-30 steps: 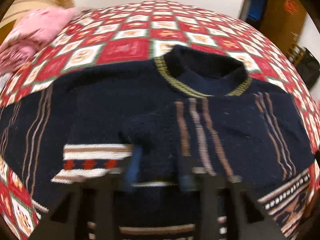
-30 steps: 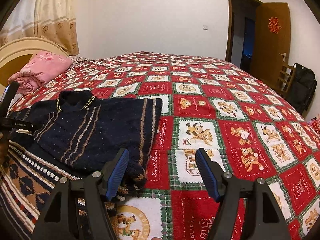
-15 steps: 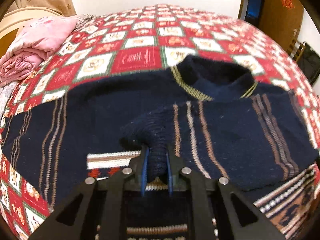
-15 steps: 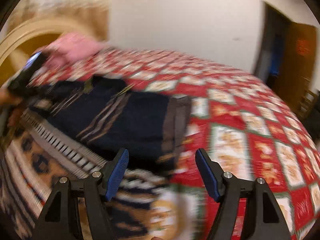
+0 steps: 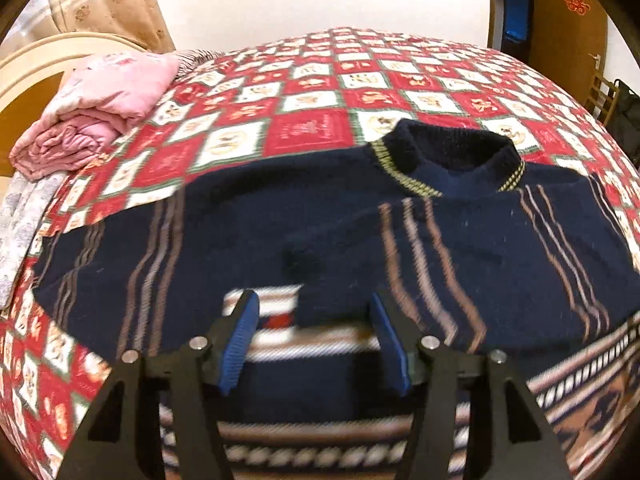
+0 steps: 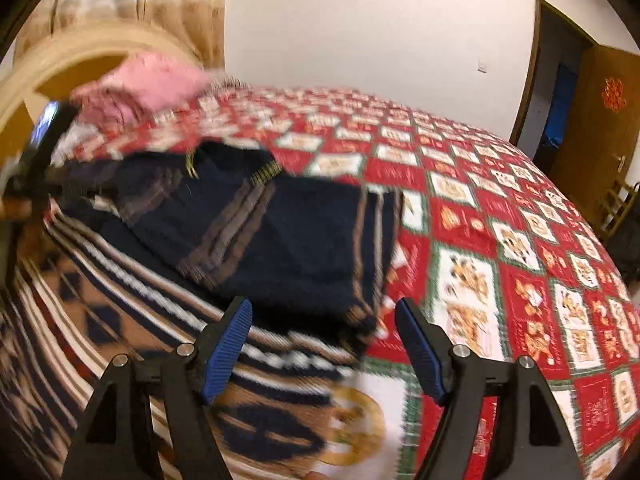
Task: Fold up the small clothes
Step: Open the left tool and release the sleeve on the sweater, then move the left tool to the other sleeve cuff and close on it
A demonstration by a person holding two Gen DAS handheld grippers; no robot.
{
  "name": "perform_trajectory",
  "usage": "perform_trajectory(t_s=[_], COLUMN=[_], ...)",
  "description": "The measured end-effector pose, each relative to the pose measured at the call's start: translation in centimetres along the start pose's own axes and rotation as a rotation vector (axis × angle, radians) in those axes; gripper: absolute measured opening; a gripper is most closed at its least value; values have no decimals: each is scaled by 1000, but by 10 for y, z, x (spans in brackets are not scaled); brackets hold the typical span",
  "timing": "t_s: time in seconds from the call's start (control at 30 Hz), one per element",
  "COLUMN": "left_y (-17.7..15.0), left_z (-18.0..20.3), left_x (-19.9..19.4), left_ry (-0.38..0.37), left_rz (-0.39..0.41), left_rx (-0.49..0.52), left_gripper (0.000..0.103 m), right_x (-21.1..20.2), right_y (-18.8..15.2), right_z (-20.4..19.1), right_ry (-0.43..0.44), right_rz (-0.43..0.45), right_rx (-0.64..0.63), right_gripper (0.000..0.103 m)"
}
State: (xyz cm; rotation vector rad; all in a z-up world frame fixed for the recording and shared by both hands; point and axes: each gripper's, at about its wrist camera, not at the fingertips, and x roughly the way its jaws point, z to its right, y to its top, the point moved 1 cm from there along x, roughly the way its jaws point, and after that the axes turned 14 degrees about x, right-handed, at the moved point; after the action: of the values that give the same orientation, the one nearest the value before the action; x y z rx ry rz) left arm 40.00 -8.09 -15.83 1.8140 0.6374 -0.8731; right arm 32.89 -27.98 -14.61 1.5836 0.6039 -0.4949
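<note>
A navy knitted sweater (image 5: 500,248) with brown stripes and a patterned hem lies flat on the bed, collar away from me. Its right sleeve is folded across the chest, cuff (image 5: 316,280) lying just ahead of my left gripper (image 5: 314,312). The left gripper is open and empty above the hem band. The other sleeve (image 5: 120,248) stretches out to the left. In the right wrist view the sweater (image 6: 288,236) lies left of centre, and my right gripper (image 6: 324,316) is open and empty above its folded right edge and hem. The view is blurred.
The bed has a red, white and green patchwork cover (image 5: 304,128). A folded pink blanket (image 5: 96,116) lies at the headboard on the left. An open door (image 6: 600,128) and a chair (image 6: 616,208) stand at the right.
My left gripper was shut on the folded sleeve's cuff half a second ago; it has opened, let the cuff go and pulled back. My right gripper has swung left toward the sweater, staying open.
</note>
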Motion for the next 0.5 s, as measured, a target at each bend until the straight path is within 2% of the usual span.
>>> perform_trajectory(t_s=[0.17, 0.23, 0.27, 0.4, 0.43, 0.5], left_y=[-24, -31, -35, -49, -53, -61], left_z=[-24, -34, -39, -60, -66, -80], left_x=[-6, -10, -13, -25, -26, -27], left_ry=[15, 1, -13, -5, 3, 21], left_rz=[-18, -23, -21, 8, 13, 19], left_rx=[-12, -38, -50, -59, -64, -79], left_gripper=[63, 63, 64, 73, 74, 74], right_x=[40, 69, 73, 54, 45, 37], right_y=[11, 2, -1, 4, 9, 18], right_z=[-5, 1, 4, 5, -3, -19], right_ry=[-102, -170, -167, -198, -244, -248], right_rz=[-57, -174, -198, -205, -172, -131], right_rx=[76, 86, 101, 120, 99, 76], right_gripper=[74, 73, 73, 73, 73, 73])
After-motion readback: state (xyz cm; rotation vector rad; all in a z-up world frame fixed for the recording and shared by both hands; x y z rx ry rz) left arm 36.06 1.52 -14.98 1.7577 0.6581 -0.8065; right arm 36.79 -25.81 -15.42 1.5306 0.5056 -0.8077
